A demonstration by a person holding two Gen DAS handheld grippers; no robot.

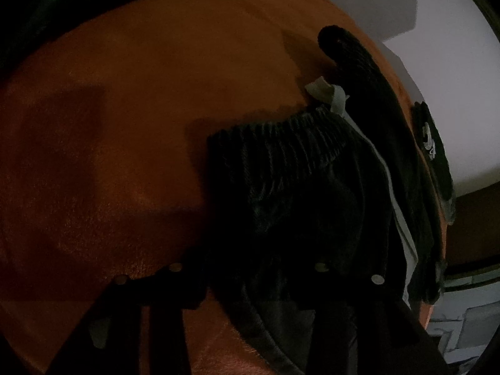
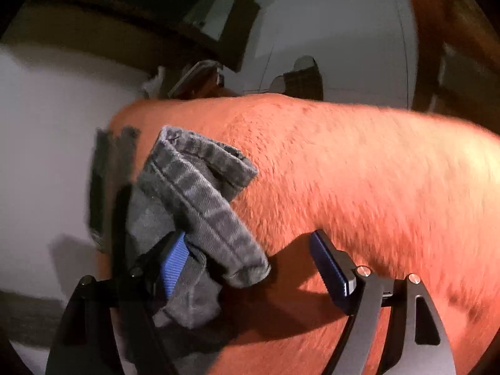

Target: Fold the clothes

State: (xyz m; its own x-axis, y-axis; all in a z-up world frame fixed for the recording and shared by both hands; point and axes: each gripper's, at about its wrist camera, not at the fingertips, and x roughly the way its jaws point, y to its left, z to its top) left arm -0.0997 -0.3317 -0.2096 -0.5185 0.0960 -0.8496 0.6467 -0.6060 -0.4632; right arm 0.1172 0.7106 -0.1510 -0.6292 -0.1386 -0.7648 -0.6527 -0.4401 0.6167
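Orange blanket [image 2: 359, 172] bare rt of garment [image 2: 193, 193]

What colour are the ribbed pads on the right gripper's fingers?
Blue pads, seen best in the right wrist view.

We saw a fuzzy orange blanket [image 2: 359, 168] with a rough, hairy top. The grey garment [image 2: 200, 200] was soft ribbed cloth, like corduroy, with stitched seams. In the dim left view, the dark garment [image 1: 281, 162] had a crinkly ribbed waistband and a small white cloth tag [image 1: 325, 93]. The right gripper [image 2: 250, 268] had blue ridged rubbery pads [image 2: 175, 265], matt black arms and shiny metal screws [image 2: 363, 270].
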